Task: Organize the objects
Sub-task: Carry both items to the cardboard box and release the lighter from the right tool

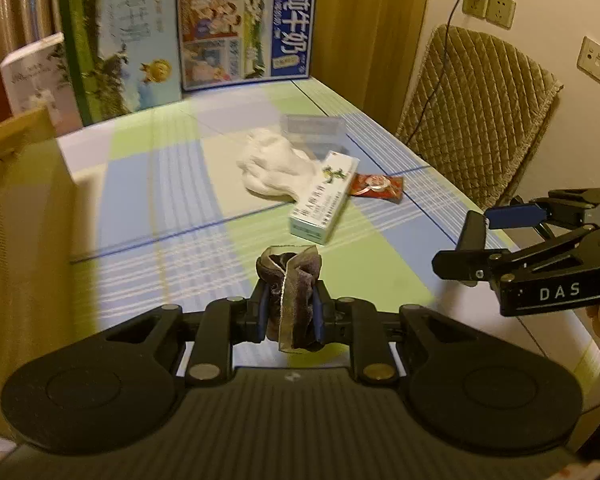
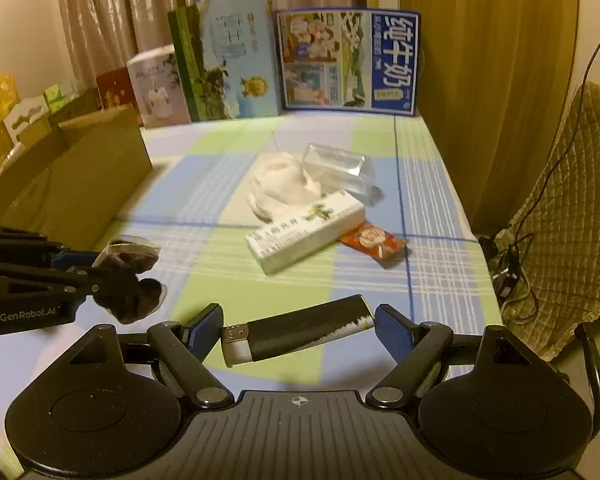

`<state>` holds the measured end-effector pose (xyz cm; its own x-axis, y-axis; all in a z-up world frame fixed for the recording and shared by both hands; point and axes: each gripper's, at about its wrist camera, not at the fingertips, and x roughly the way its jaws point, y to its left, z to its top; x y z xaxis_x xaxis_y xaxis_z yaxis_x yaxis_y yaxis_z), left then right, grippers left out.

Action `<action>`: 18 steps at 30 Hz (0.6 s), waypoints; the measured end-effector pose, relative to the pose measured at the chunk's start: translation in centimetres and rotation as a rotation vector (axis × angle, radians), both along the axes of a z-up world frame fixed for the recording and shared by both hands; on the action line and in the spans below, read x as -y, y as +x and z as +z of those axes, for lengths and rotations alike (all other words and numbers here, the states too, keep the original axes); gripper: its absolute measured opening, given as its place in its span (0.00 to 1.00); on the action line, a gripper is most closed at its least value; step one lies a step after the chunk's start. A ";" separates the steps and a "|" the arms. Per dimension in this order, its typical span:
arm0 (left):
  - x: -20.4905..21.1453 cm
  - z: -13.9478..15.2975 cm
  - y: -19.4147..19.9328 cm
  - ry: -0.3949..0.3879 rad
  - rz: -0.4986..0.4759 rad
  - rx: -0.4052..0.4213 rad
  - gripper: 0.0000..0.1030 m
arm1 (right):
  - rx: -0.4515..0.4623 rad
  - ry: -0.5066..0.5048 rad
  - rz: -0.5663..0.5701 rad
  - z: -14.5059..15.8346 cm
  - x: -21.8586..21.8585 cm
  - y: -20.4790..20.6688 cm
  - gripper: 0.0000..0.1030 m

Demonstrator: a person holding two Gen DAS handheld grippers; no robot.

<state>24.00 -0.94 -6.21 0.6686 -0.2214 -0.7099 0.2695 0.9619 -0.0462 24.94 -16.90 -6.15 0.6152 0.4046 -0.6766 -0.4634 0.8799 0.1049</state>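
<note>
Low in the left-wrist frame, the left gripper (image 1: pixel 290 312) clamps a dark crumpled fabric scrunchie (image 1: pixel 290 280), likely bound for the brown cardboard box (image 2: pixel 80 172) at left, while the right gripper (image 2: pixel 298 326) gapes around a black lighter-shaped tube (image 2: pixel 300 330), ready to close.

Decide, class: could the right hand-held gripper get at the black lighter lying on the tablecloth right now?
Probably yes. The right hand-held gripper is open, and the lighter lies crosswise between its fingers with nothing over it. The left hand-held gripper, shut on a dark cloth, stays off to the side.
</note>
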 end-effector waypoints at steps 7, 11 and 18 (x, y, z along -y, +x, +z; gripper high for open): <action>-2.9 2.6 -1.4 0.005 0.050 0.022 0.17 | 0.027 0.018 0.022 2.1 -2.7 -0.3 0.77; -4.1 3.3 -1.9 -0.004 0.071 0.023 0.17 | 0.042 0.020 0.050 3.0 -4.2 -0.8 0.77; -5.5 4.7 -3.2 -0.009 0.087 0.043 0.17 | 0.071 0.033 0.093 4.7 -7.0 -1.7 0.77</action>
<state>20.83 4.56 -1.54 0.7151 -0.1672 -0.6787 0.1867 0.9814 -0.0450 23.23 -9.87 -1.43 0.6197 0.4834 -0.6183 -0.5504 0.8293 0.0967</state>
